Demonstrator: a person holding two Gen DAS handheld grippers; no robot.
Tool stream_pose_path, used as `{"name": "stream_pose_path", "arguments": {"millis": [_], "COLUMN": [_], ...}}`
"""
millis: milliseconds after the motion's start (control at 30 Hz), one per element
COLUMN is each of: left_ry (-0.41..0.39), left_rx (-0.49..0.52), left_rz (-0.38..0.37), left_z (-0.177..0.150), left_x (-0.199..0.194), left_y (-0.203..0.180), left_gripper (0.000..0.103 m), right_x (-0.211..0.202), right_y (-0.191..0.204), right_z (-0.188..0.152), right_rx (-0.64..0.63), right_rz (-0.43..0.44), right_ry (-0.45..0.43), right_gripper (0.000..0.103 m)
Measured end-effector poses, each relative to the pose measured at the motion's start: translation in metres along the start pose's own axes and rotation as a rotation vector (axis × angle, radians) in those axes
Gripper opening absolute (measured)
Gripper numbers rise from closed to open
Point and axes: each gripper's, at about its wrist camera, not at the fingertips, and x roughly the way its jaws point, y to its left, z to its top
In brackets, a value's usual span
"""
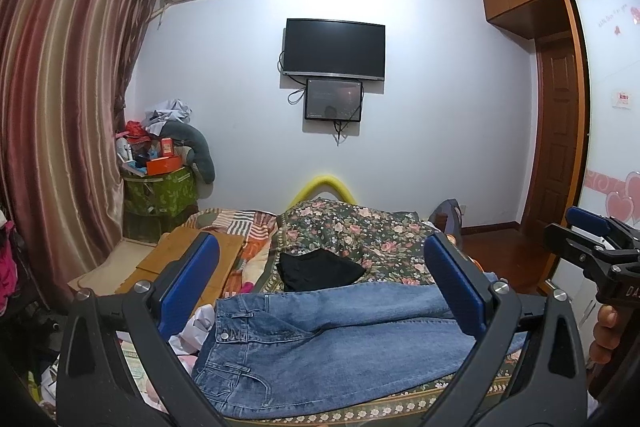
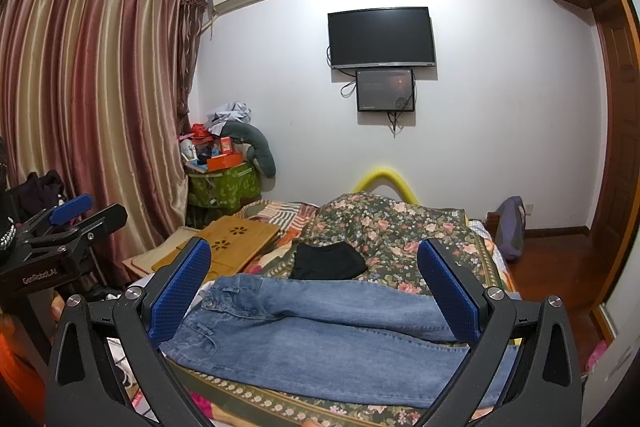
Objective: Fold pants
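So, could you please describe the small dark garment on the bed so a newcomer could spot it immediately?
Start at the bed with the floral bedspread below the wall-mounted television. Blue jeans lie spread across its near edge; just beyond their waistband end sits a folded black garment. It is the only plain black item on the patterned cover.

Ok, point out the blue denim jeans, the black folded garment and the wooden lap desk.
blue denim jeans (image 1: 320, 347), left wrist view, seat area.
black folded garment (image 2: 330, 261), right wrist view, centre.
wooden lap desk (image 2: 236, 237), right wrist view, top panel.
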Motion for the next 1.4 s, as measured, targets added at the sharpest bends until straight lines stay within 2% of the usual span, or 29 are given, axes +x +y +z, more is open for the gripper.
{"name": "stream_pose_path", "arguments": {"millis": [667,833,1100,1300,1400], "left_ry": [-0.002,0.025,0.109,0.209,0.266], "left_rx": [0.010,0.021,0.008,0.007,-0.001], "left_rz": [-0.004,-0.010,0.052,0.145,0.162], "left_z": [0.000,-0.003,-0.019,-0.040,-0.051], "left_x": [0.004,0.022,0.088,0.168,0.206], "left_y": [-0.001,0.002,0.026,0.060,0.078], "left_gripper": [0.103,0.103,0.103,0.103,0.103], "right_x": [0.000,0.010,0.056,0.115,0.140], "right_y": [-0.003,-0.010,-0.031,-0.064,-0.081], "right_z": [0.000,-0.001,-0.012,-0.028,-0.035], "right_rx": [0.009,0.008,0.007,0.012,0.020], "right_rz": [-0.001,-0.005,-0.035,-0.078,-0.075], "right_ry": [-0.001,0.019,0.096,0.166,0.212], "right_gripper": [0.103,0.103,0.103,0.103,0.103]}}
